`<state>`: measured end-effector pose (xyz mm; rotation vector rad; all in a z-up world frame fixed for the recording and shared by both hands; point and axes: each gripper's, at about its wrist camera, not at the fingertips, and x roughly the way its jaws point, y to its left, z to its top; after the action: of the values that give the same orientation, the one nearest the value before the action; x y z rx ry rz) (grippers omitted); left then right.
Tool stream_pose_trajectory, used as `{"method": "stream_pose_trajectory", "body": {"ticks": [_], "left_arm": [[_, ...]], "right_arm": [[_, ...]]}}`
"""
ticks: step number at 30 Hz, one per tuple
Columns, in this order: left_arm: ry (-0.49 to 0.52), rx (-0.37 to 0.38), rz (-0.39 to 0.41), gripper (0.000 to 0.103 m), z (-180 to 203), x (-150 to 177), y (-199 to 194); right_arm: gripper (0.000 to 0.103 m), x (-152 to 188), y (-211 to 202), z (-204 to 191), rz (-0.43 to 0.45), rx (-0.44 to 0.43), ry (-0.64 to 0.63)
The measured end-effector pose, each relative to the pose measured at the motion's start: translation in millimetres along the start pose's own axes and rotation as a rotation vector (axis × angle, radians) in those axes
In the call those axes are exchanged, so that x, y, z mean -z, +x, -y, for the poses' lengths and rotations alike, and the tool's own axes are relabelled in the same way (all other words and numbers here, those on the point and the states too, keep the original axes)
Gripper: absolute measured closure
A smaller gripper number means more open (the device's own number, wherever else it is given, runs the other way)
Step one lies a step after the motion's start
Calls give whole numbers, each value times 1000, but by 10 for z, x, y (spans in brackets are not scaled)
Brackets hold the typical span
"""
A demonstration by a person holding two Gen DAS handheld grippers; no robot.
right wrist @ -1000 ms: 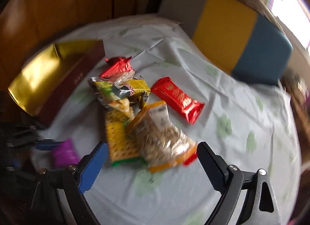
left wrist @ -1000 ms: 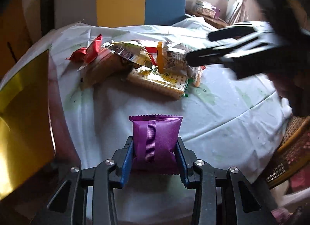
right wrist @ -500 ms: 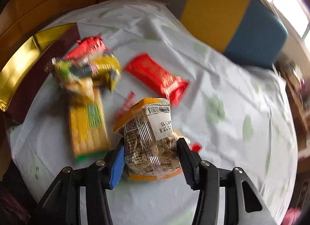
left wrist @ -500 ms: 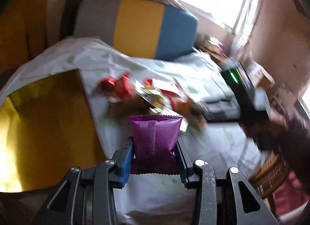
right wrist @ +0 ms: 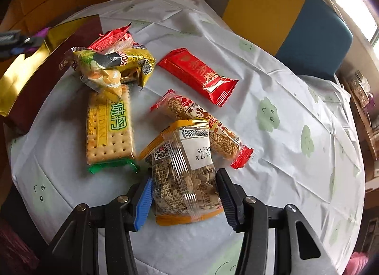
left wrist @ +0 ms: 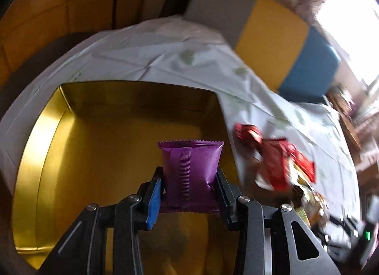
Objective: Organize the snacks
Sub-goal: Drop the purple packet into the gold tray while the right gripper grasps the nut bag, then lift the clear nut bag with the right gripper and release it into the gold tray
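My left gripper [left wrist: 189, 180] is shut on a purple snack packet [left wrist: 190, 168] and holds it above the open gold box [left wrist: 94, 156]. My right gripper [right wrist: 184, 187] is shut on a clear bag of seeds [right wrist: 184, 175] with orange edges, low over the tablecloth. In the right wrist view lie a cracker pack [right wrist: 109, 130], a yellow snack bag [right wrist: 113, 61], a red bar [right wrist: 196, 73], a grain roll [right wrist: 206, 125] and a red packet [right wrist: 111, 38]. The gold box [right wrist: 26, 78] stands at the left there, with the left gripper over it.
The round table has a white cloth with green prints [right wrist: 284, 132]. A chair with grey, yellow and blue back [right wrist: 284, 14] stands behind it. Wooden panelling [left wrist: 59, 14] is at the back left. A blurred snack pile [left wrist: 279, 168] lies right of the box.
My left gripper has swung left with the purple packet, from over the tablecloth to above the gold box. My right gripper has closed on the seed bag.
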<state>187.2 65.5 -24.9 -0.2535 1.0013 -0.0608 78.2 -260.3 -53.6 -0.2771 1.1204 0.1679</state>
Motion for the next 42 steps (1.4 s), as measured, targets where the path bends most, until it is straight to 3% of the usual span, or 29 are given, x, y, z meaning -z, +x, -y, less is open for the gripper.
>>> {"method": "stream_pose_trajectory", "body": {"ticks": [8,13,25,37,42], "left_arm": [[-78,-95,-68,56,-68,-258,474],[-32,-138,-34,37,22,-223,473],[82,-159,89,37,209,139,-126],[170,-98,153,37,268,736,-709],[177,-110,174,37,196,939,-836]], "right_arm": [[51,-52,26,-74,-18,6,-40],[51,-85,58,-168,-19,27,-87],[52,-136,-3,-14,-1,31,-10],[53,-174,-159,384,93,-57,216],[53,-137,-125,501,71,-79,303]]}}
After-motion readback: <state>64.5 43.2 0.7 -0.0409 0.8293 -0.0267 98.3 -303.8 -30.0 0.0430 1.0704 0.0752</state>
